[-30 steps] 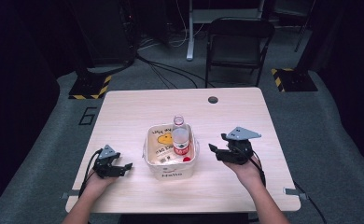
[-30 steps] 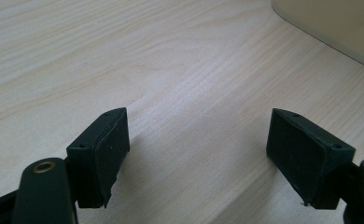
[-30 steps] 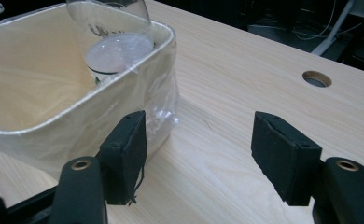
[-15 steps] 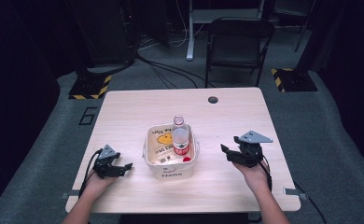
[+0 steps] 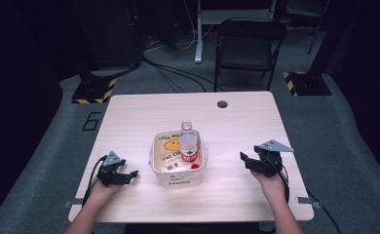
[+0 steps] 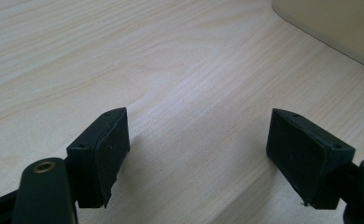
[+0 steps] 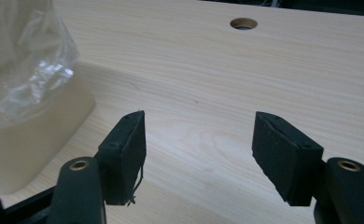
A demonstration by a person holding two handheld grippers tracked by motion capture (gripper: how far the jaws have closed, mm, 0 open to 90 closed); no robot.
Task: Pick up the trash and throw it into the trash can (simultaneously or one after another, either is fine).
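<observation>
Mid-frame in the high view, your bin (image 5: 177, 168) holds an upright bottle (image 5: 188, 142) with a red label, a red cap (image 5: 195, 166) beside it, and packets I cannot identify. Your left gripper (image 5: 124, 176) sits lower left, jaws apart and empty; your right gripper (image 5: 245, 161) sits lower right, likewise apart and empty. Pale wood table (image 5: 237, 126) with a cable hole (image 5: 222, 104); chair (image 5: 246, 46) at upper centre on grey floor

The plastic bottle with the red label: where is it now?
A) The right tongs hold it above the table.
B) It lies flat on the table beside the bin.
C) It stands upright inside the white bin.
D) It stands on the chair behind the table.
C: in the high view the plastic bottle stands upright inside the white bin, and both tongs are open and empty.
</observation>
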